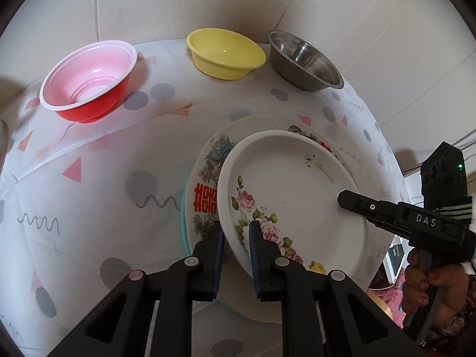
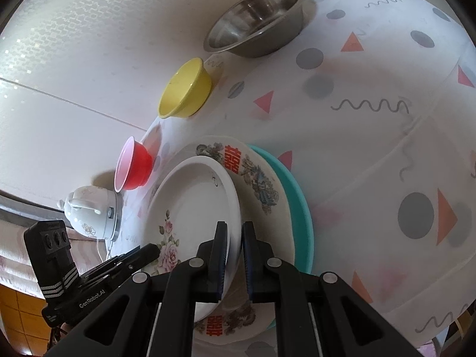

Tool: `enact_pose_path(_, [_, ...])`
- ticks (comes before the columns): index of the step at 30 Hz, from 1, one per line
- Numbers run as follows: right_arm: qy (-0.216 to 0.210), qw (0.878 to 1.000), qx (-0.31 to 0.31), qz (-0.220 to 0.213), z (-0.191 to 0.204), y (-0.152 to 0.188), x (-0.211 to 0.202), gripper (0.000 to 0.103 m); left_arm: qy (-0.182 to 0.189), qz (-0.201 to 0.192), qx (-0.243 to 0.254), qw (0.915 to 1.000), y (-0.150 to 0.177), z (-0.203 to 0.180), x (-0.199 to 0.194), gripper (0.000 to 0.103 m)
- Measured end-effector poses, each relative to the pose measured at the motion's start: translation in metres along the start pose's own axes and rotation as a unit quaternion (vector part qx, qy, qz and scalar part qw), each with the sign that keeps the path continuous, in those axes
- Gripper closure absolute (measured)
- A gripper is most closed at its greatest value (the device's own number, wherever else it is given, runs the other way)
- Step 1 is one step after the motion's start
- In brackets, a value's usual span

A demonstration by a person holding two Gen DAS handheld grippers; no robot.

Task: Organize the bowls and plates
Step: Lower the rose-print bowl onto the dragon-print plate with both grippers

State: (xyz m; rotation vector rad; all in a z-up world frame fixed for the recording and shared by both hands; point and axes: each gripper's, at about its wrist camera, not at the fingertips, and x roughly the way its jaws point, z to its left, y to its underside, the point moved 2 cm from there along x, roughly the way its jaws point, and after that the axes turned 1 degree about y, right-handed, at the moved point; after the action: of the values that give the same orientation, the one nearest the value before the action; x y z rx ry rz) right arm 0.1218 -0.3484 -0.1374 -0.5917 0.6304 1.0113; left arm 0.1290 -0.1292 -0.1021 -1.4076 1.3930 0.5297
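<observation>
Both the left claw [image 1: 236,238] and right claw [image 2: 235,238] pinch opposite rims of the rose plate [image 1: 291,190], which hides most of the stacked plates [image 2: 258,184] beneath.

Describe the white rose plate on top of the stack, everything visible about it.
The white rose plate is a glossy, shallow dish with a raised rim, pink roses with green leaves along one side, and a small butterfly mark with script lettering. It sits topmost on a patterned plate with red characters, itself over a teal plate. It looks slightly tilted. The left gripper and right gripper each straddle its rim from opposite sides.
</observation>
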Motion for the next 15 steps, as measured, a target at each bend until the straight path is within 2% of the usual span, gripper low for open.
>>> enact_pose_path(6, [0.012, 1.000, 0.005, 0.000, -0.0017, -0.0008, 0.0022, 0.091, -0.007, 0.015, -0.006, 0.9999, -0.0022, -0.0030, 0.0032, 0.084])
enact_pose_path(15, [0.036, 0.999, -0.022, 0.000, 0.0068, -0.0030, 0.0054, 0.090, -0.006, 0.023, -0.018, 0.9996, -0.0037, -0.0037, 0.0044, 0.078])
